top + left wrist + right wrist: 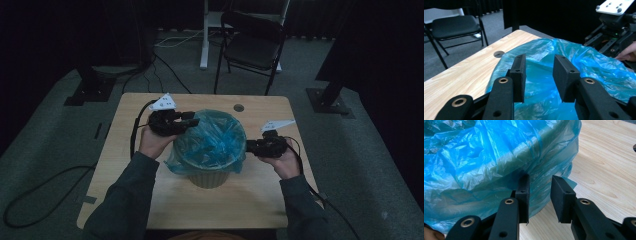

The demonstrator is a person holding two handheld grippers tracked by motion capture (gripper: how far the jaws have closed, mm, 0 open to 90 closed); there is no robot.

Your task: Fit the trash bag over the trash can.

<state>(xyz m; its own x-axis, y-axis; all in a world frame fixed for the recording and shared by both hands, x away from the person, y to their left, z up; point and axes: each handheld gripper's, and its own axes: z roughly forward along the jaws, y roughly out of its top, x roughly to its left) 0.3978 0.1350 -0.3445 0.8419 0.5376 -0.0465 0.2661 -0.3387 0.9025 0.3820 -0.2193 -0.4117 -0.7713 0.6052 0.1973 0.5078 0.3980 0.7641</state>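
Note:
A beige waste bin [210,178] stands mid-table, lined with a blue plastic bag [212,140] whose edge folds over the rim. My left gripper [192,120] hovers at the bin's left rim; in the left gripper view its jaws stand apart above the crumpled bag [586,65], with nothing pressed between the pads, so it is open [539,58]. My right gripper [248,146] sits at the bin's right side. In the right gripper view it is open [540,178], its jaws apart just before the bag's hanging skirt [486,157], the left pad close to the film.
The wooden table [150,195] has a round cable hole [238,107] behind the bin. A black folding chair [252,45] stands beyond the far edge. Cables trail off both sides. The other gripper [616,22] and a hand [627,53] show across the bin.

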